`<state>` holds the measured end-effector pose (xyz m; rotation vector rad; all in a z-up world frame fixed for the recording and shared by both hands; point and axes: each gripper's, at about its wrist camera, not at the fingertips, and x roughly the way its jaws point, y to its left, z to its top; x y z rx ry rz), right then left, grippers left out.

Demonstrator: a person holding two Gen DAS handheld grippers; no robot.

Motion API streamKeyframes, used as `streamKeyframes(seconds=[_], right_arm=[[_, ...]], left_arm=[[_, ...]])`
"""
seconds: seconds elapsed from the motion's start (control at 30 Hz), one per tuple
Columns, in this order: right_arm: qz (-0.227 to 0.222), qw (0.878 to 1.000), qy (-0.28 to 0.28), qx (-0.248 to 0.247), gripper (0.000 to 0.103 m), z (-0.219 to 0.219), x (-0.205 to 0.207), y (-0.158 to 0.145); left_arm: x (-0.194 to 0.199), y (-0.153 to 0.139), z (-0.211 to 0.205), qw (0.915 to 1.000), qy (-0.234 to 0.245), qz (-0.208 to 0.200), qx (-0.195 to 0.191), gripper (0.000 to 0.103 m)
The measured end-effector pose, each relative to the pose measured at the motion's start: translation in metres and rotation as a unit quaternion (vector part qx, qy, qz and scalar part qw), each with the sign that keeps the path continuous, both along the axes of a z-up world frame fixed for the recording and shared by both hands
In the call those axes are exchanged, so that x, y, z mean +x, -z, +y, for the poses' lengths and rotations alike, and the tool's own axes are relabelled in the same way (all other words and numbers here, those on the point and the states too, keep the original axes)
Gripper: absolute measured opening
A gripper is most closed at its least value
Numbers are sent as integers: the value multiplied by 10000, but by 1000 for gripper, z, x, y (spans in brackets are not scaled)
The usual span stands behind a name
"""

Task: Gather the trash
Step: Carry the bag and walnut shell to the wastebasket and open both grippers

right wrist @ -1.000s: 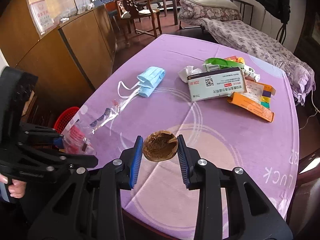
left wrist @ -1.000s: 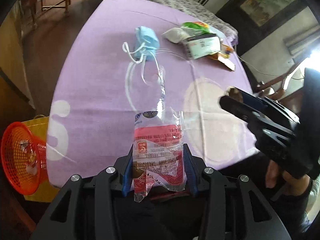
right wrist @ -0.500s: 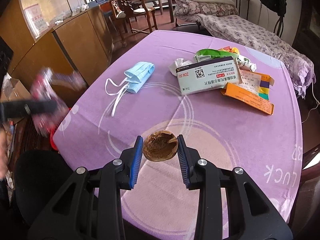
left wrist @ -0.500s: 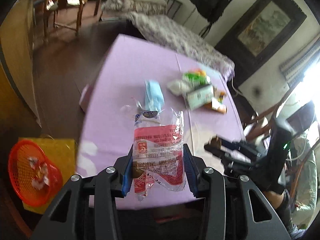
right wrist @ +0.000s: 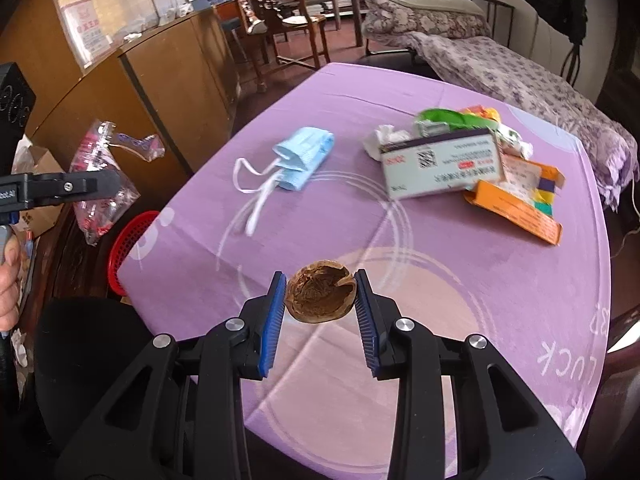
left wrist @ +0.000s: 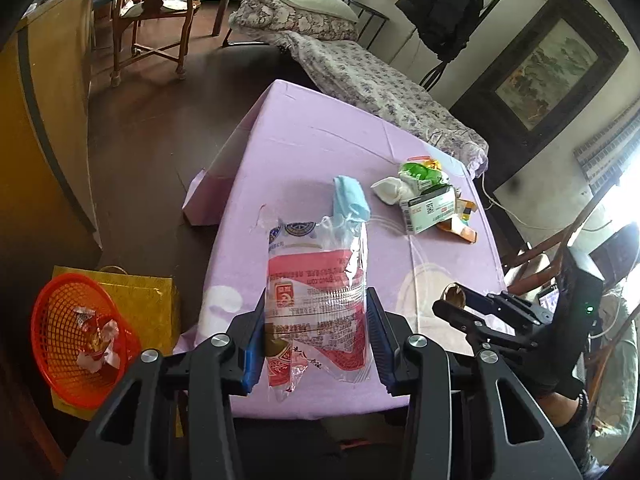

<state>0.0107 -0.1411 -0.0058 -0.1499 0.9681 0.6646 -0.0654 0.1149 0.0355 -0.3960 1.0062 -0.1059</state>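
Plastic wrapper and walnut shell held for disposal.
Left gripper (left wrist: 316,332) clamps the crinkled red-and-clear plastic wrapper (left wrist: 316,300), right gripper (right wrist: 320,300) the brown walnut half-shell (right wrist: 320,298), for the red mesh basket (left wrist: 76,336) at left.

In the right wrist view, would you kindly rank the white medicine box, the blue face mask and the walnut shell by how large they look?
1. White medicine box
2. Blue face mask
3. Walnut shell, though it sits nearest the camera, so it is probably smaller still.
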Motion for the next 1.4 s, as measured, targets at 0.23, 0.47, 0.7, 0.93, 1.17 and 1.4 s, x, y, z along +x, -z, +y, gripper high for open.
streamKeyframes(seconds=[0.23,0.47,0.7,0.93,1.17,1.4], right_arm=[[-204,9974,-695,-10,35,53,-14,-25],[-221,9870,-1591,57,35,126,-31,-41],[-140,9657,-2592,-54,35,221,-53,-41],[-28,9387,-3422,-405,35,297,-73,-23],[62,9131,-4001,-787,35,346,-86,-2],[-48,9108,-4042,-838,63,368,-88,15]], left_arm=[[-9,-1,19,9997,-190,-14,174,44],[-29,9,69,9968,-723,104,321,44],[-60,37,140,9866,-1519,444,398,44],[-87,78,208,9706,-2214,885,321,44],[-102,102,254,9588,-2622,1072,203,43],[-118,114,287,9423,-3093,1267,198,71]])
